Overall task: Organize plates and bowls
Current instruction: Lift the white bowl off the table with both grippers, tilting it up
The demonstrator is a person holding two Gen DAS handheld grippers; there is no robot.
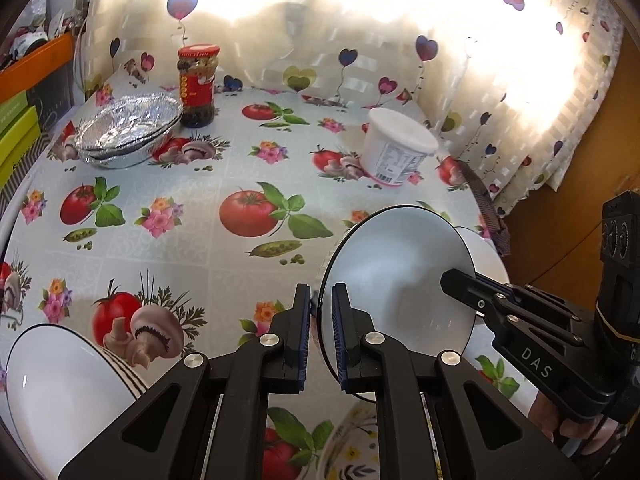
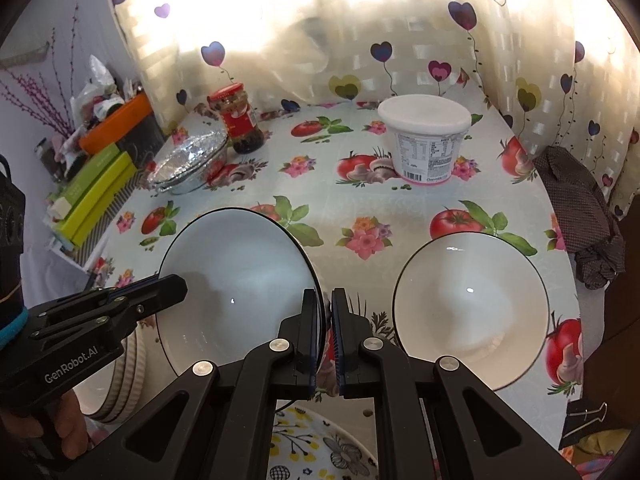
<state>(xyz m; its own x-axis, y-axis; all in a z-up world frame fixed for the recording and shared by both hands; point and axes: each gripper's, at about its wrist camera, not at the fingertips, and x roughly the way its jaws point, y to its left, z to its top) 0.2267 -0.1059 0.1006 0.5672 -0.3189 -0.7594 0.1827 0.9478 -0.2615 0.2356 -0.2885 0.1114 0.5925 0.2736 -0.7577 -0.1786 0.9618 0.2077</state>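
Clearly both tools are on the same white bowl [image 2: 236, 280], one at each side of its black-edged rim. The left tool [image 1: 322, 332] has its jaws clenched on the bowl's left edge, and the right tool [image 2: 326, 332] pinches the opposite edge, with the thin wall caught between the pads. The bowl hangs tipped up towards the person, above the fruit-printed tabletop [image 1: 208, 184], its inside facing the near side.

Just right of it a second white bowl [image 2: 472, 312] sits upright on the tabletop. A striped bowl [image 1: 60, 392] stands at the near left, and a flower-patterned plate [image 2: 316, 448] lies at the near edge, right under the tools. Far off are a stack of foil trays [image 1: 128, 132], a red-lidded jar [image 1: 198, 84] and a white tub [image 1: 396, 152], all well apart from the action.

My worry is the grip itself: glazed ware held only by two narrow pinches on a thin rim could slide out, especially tilted as it is. If the two hands drift apart or twist unevenly, one edge might pop free and the bowl would swing on the other. A drop from there would probably land on the patterned plate or clip the second bowl and chip something. I cannot quite tell how deep the pads reach over the rim, so the hold may be firmer than it looks.
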